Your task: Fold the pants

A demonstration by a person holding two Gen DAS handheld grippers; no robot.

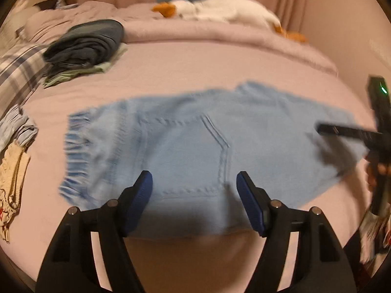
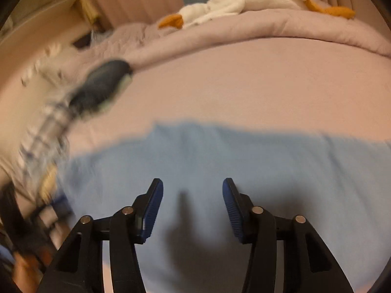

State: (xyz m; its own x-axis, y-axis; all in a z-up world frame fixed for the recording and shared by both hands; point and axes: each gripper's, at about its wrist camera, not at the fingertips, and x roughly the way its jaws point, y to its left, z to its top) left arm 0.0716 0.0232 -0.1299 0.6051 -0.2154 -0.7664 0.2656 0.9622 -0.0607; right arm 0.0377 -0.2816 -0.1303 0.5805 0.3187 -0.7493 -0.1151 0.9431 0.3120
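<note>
**Pants flat on bed, both grippers empty above them**

Light-blue pants lie spread across the pink bed, elastic waistband at pic left, stitched pocket in the middle.

Left gripper: jaws apart, nothing betw. them, hovering over near edge of pants by the pocket seam. Right gripper: jaws apart, empty, over plain blue cloth w/ its shadow on it.

Left view only: whole pants outline, pocket stitching, waistband gathers, crumpled clothes at far left, right gripper seen from outside at right edge over the leg end. Right view only: more of the white plush goose; rest heavily motion-blurred, pants run off frame right.

Edges/room: near pants edge sits close to bed's front edge. Wide bare sheet behind pants up to the rolled duvet. Dark folded stack + plaid fabric at back left, well apart from pants
</note>
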